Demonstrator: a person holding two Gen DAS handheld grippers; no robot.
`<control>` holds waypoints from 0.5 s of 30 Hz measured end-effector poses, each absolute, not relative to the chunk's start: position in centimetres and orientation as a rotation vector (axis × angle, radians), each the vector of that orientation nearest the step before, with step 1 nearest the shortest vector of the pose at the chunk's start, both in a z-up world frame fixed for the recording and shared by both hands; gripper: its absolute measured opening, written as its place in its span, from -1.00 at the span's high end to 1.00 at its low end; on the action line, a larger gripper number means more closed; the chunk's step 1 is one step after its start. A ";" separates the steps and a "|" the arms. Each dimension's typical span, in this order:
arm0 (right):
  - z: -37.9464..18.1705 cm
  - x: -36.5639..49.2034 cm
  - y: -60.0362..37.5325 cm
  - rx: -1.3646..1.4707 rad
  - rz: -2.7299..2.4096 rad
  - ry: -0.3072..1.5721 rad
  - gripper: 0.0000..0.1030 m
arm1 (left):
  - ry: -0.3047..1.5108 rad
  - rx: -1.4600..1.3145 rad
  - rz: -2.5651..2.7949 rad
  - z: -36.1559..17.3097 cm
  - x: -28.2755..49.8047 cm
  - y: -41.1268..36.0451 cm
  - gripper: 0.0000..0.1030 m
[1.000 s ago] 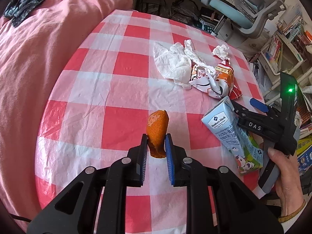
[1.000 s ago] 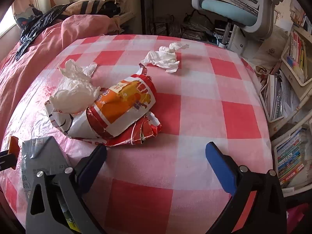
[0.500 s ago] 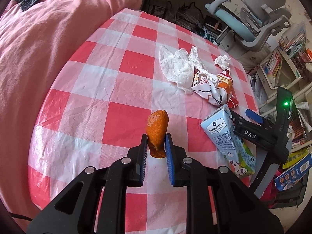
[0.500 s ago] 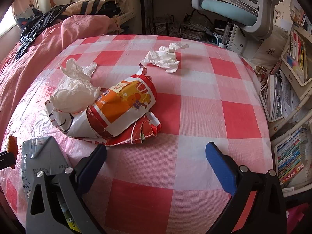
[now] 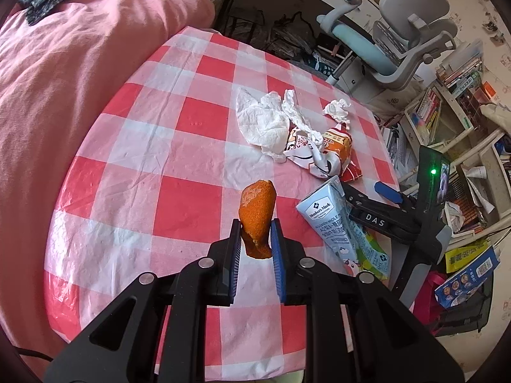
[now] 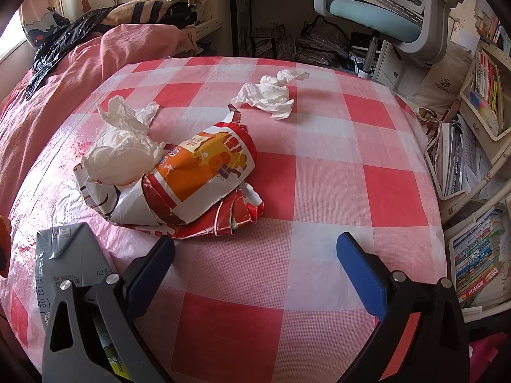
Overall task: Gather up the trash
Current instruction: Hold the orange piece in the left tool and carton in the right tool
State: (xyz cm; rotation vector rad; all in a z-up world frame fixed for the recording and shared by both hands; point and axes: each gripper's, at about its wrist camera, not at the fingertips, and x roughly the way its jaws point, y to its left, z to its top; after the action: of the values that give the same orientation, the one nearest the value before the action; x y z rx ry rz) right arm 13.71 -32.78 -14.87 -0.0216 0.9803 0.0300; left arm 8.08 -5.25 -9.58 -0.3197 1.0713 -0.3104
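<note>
My left gripper (image 5: 255, 228) is shut on a piece of orange peel (image 5: 258, 210), held up over the red-and-white checked table (image 5: 179, 166). The peel's edge also shows in the right wrist view (image 6: 3, 226). My right gripper (image 6: 255, 244) stands wide open and low over the cloth, with nothing between its fingers; the left wrist view shows it (image 5: 364, 191) at the table's right edge. A light blue milk carton (image 5: 332, 220) (image 6: 64, 255) lies just outside its left finger. Beyond it lie a crumpled orange snack wrapper (image 6: 198, 172) (image 5: 332, 150) and white tissues (image 6: 121, 150) (image 6: 271, 95) (image 5: 262, 121).
Pink bedding (image 5: 64, 79) borders the table on the left. A grey-blue office chair (image 5: 399, 44) stands behind the table. Shelves full of books (image 6: 479, 255) line the right side. Bags and packets (image 5: 469, 261) lie on the floor by the right edge.
The left gripper has tilted and drawn back a little with the peel still in it, so more of the table shows. The right gripper has not moved.
</note>
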 end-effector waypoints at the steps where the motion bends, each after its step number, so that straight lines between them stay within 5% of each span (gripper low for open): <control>1: -14.9 13.8 -32.8 -0.022 0.030 0.980 -0.88 | 1.067 -0.329 -0.315 -9.4 8.0 -5.1 0.67; 15: -14.9 13.8 -32.8 -0.022 0.029 0.981 -0.88 | 1.050 -0.396 -0.347 -8.7 7.6 -4.3 0.67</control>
State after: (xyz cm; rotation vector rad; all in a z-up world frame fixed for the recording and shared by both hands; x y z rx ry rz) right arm 13.82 -32.80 -14.89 -0.0218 0.9809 0.0292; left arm 7.62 -4.30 -8.69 -0.3955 1.0500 -0.3471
